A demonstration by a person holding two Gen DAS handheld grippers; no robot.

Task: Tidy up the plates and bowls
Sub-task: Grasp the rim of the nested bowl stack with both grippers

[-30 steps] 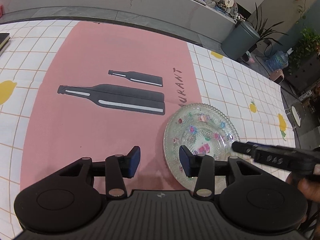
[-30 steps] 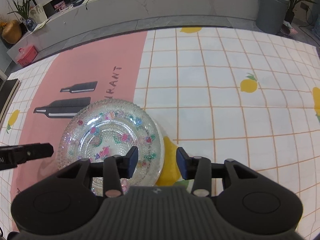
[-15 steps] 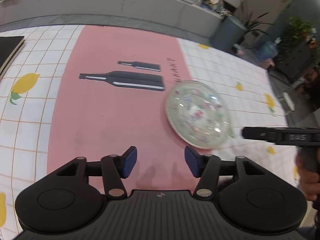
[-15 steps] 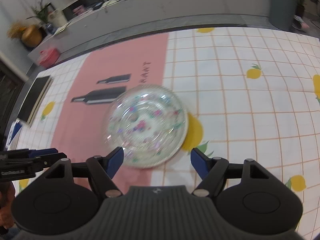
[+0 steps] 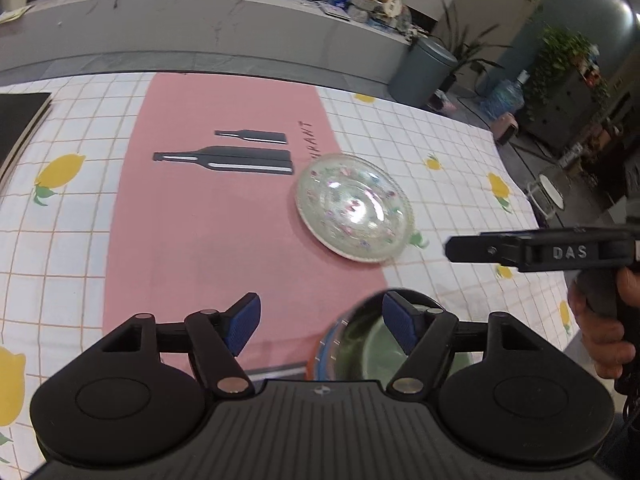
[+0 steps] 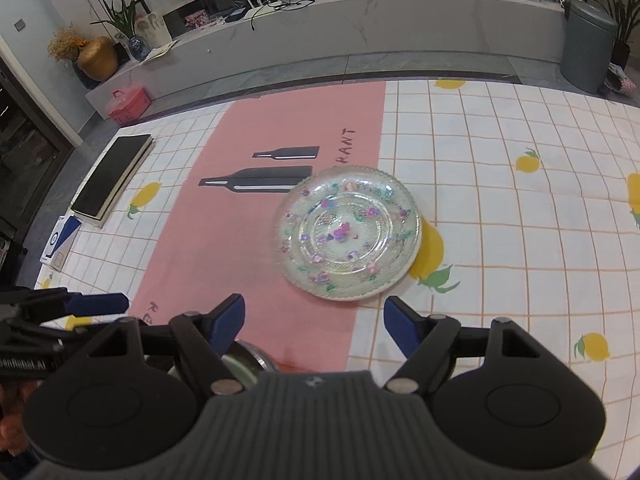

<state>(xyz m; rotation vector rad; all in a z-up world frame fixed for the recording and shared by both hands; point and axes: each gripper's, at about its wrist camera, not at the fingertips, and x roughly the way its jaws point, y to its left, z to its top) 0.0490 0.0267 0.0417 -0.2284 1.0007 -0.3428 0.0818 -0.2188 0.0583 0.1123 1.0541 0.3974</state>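
A clear glass plate (image 5: pixel 354 208) with small coloured flowers lies on the tablecloth at the pink panel's right edge; it also shows in the right wrist view (image 6: pixel 347 233). A bowl (image 5: pixel 360 344) with a green inside and blue-orange rim sits near the table's front edge, partly behind my left gripper's right finger; a sliver of it shows in the right wrist view (image 6: pixel 244 364). My left gripper (image 5: pixel 322 326) is open and empty, above and short of the plate. My right gripper (image 6: pixel 314 322) is open and empty, short of the plate.
A black book (image 6: pixel 112 178) lies at the table's far left, with a blue-white box (image 6: pixel 60 240) nearer. The right gripper's body (image 5: pixel 560 250) reaches in from the right in the left wrist view. A grey bin (image 5: pixel 422 70) stands beyond the table.
Both grippers have pulled back and up from the plate and opened wider. The plate stays on the cloth. The bowl has come into view at the front edge.
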